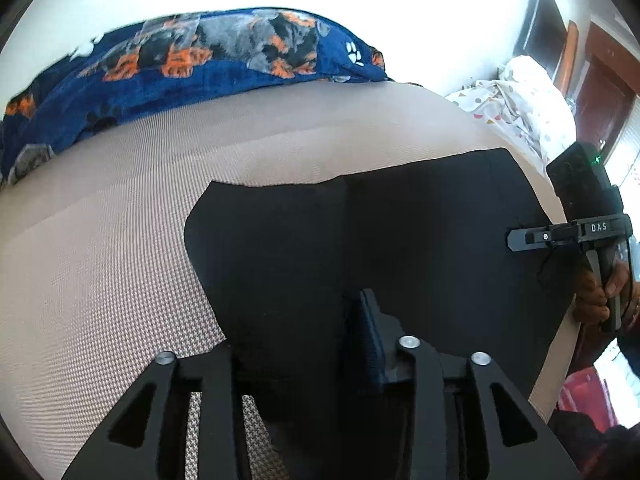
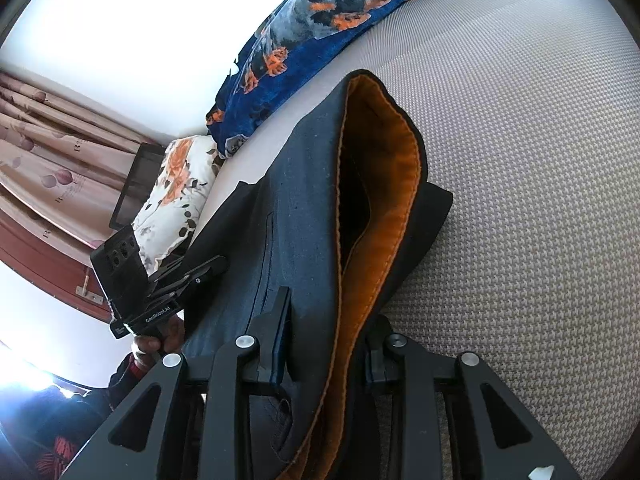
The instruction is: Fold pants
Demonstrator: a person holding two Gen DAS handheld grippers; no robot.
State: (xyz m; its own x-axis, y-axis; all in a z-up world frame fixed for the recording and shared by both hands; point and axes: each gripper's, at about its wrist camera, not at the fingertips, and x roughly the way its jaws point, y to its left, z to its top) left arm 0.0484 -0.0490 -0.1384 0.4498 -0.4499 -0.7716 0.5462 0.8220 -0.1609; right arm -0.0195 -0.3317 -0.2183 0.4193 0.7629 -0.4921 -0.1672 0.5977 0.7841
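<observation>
Dark navy pants lie spread on a beige woven bed surface. My left gripper is shut on the near edge of the pants; cloth drapes between its fingers and hides the left one. My right gripper is shut on the waistband, whose orange lining stands open and lifted above the bed. The right gripper also shows in the left wrist view at the pants' right edge. The left gripper shows in the right wrist view at the left edge of the pants.
A blue blanket with orange and grey dog prints lies along the far side of the bed. A floral pillow and a dotted sheet lie beyond the bed's end. Curtains hang behind.
</observation>
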